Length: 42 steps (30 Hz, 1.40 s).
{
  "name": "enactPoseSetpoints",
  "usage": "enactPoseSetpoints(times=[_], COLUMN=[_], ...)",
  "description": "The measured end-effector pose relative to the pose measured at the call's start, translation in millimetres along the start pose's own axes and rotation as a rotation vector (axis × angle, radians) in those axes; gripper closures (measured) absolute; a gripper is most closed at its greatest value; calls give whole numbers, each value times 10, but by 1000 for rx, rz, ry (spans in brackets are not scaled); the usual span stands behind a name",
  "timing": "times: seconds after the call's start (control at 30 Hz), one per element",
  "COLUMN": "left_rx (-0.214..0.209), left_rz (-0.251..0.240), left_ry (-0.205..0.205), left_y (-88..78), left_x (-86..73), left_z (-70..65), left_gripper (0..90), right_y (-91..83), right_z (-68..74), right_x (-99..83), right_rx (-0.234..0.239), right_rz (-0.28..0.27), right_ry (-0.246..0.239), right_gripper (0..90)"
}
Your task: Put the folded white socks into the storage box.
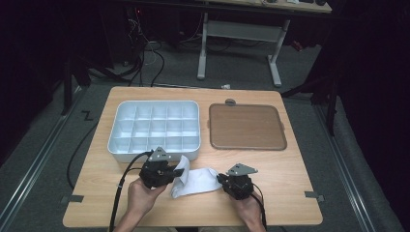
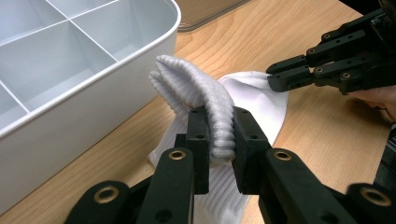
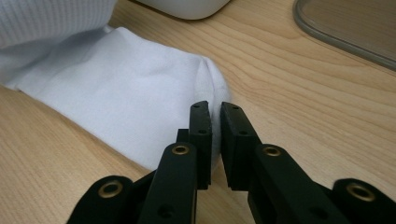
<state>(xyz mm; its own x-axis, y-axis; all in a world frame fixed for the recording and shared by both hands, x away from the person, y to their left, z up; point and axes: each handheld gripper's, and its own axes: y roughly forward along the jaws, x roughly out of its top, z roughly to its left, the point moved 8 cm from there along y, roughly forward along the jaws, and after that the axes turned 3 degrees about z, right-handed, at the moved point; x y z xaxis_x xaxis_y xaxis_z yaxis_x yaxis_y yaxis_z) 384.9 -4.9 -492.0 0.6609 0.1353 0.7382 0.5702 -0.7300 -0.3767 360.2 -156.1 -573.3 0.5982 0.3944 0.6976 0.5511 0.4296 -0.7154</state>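
One wooden table (image 1: 290, 164) carries one white sock (image 1: 196, 180), one white compartment tray (image 1: 153, 128) and one flat brown lid (image 1: 246, 126). The tray's grid counts four rows of five, twenty compartments, though the near row is partly hidden. Two grippers are at work, the left gripper (image 1: 175, 170) and the right gripper (image 1: 221, 180), in one person's two hands.

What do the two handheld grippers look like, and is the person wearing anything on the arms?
Both the left gripper and the right gripper are black, with two flat jaws on perforated linkage arms joined by brass-coloured rivets. Each carries a grey three-cornered plate on top and trails a black cable. The forearms coming in from the bottom edge show no sleeves.
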Motion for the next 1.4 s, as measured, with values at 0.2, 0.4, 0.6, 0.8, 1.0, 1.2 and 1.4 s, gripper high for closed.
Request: enactPoseSetpoints(times=[0.2, 0.4, 0.6, 0.8, 1.0, 1.2, 1.4], left_rx=[-1, -1, -13, -14, -2, -1, 0], left_rz=[15, 43, 67, 96, 103, 112, 121], left_ry=[13, 34, 44, 64, 78, 82, 91], left_y=[31, 105, 197, 307, 388, 444, 499], left_x=[-46, -130, -198, -280, -340, -400, -458], left_z=[-33, -79, -146, -187, -182, -172, -184], left_gripper=[791, 791, 791, 790, 790, 789, 783], right_y=[31, 68, 81, 93, 104, 117, 131], right_z=[99, 144, 171, 173, 165, 162, 159], right_x=[17, 51, 55, 56, 54, 44, 37], right_rx=[21, 42, 49, 57, 62, 67, 69], right_rz=[-9, -19, -18, -18, -23, -20, -17], right_ry=[-1, 25, 31, 33, 43, 42, 45], right_gripper=[840, 838, 838, 838, 838, 836, 834])
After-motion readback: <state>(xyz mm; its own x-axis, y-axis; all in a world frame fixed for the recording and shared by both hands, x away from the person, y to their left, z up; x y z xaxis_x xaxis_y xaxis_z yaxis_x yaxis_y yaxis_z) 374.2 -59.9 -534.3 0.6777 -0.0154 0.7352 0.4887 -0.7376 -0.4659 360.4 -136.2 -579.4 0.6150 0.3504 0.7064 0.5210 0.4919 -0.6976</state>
